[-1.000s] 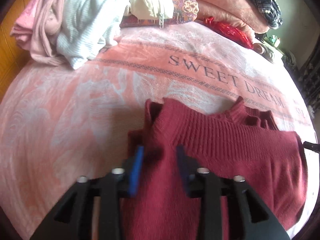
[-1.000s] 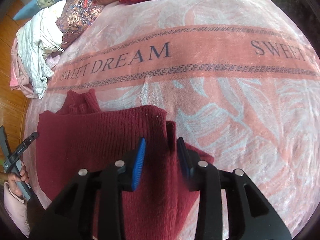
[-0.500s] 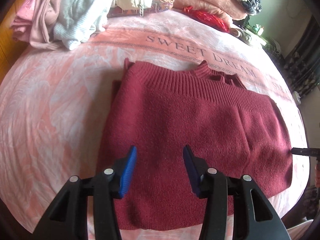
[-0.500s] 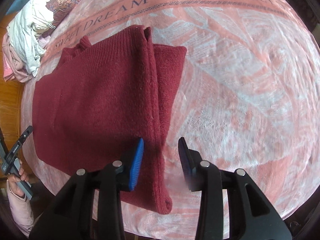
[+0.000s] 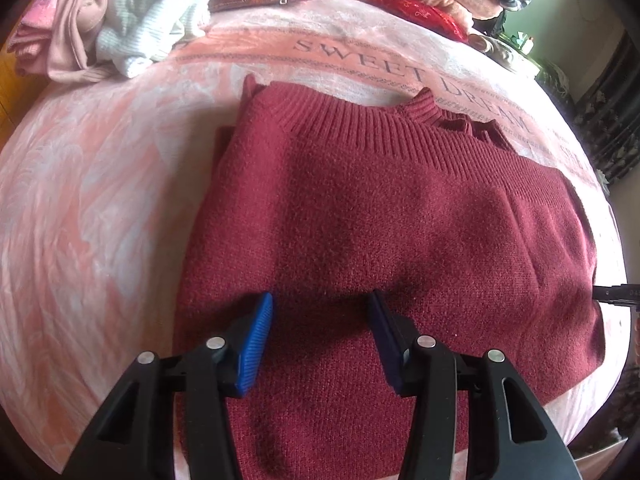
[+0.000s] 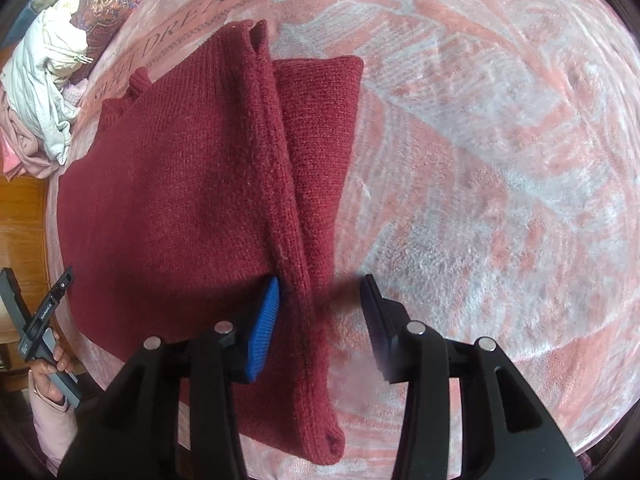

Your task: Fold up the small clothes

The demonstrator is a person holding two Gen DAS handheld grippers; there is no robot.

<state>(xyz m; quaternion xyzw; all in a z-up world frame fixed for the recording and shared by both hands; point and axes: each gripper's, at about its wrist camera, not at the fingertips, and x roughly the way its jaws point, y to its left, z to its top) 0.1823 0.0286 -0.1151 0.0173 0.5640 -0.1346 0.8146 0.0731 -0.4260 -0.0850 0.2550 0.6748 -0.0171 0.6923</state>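
A dark red knit sweater (image 5: 400, 216) lies folded flat on the pink blanket, ribbed hem and collar at the far side. My left gripper (image 5: 320, 320) is open and empty, hovering over the sweater's near left part. In the right wrist view the sweater (image 6: 192, 184) shows a folded layer with a sleeve edge sticking out on the right. My right gripper (image 6: 322, 308) is open, straddling the sweater's right folded edge near the bed's front. The left gripper's body (image 6: 44, 312) shows at the far left, held by a hand.
The pink "SWEET DREAM" blanket (image 5: 100, 184) covers the bed. A pile of pale clothes (image 5: 120, 12) lies at the far left corner, pillows and a red cloth (image 5: 420, 8) at the back. A wooden floor (image 6: 20, 216) lies beyond the bed's left edge.
Both grippers pulled back from the sweater's far edge toward the near side and rose. The jaws opened wider. The sweater now lies folded and still.
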